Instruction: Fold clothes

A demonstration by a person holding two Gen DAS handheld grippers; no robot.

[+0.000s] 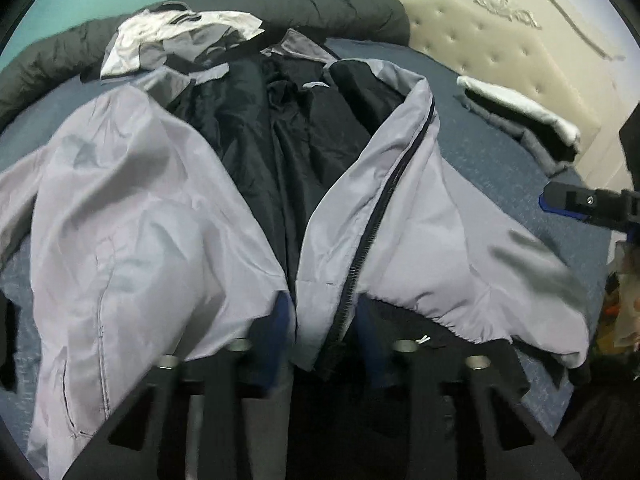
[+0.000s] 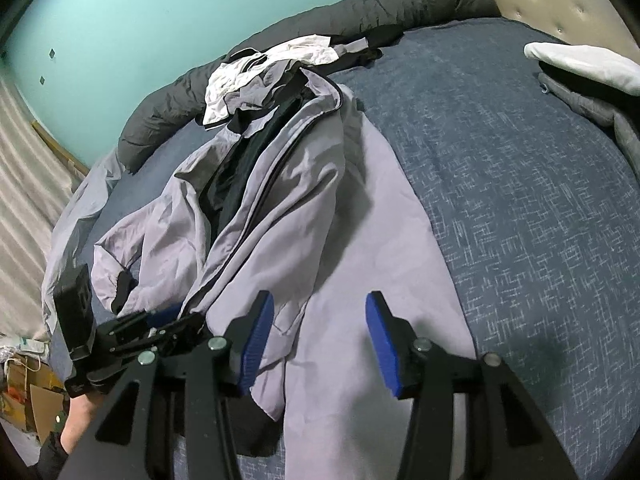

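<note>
A grey jacket [image 1: 140,208] with dark lining lies open, front up, on the blue bedspread [image 2: 520,200]. My left gripper [image 1: 324,320] is at the jacket's bottom hem. Its blue pads [image 1: 282,320] are closed on the zipper edge of the right front panel [image 1: 420,200]. In the right wrist view the same left gripper [image 2: 168,316] pinches that hem at the lower left. My right gripper [image 2: 320,344] stands open just above the bed. The jacket's right panel [image 2: 360,220] lies flat under and between its blue pads [image 2: 384,344], with nothing gripped.
A white garment [image 1: 160,36] lies crumpled by the jacket's collar. A dark padded quilt [image 1: 320,8] runs along the far edge of the bed. A folded stack of clothes [image 1: 520,120] sits near the cream tufted headboard [image 1: 500,40]. Cardboard boxes [image 2: 36,400] stand on the floor.
</note>
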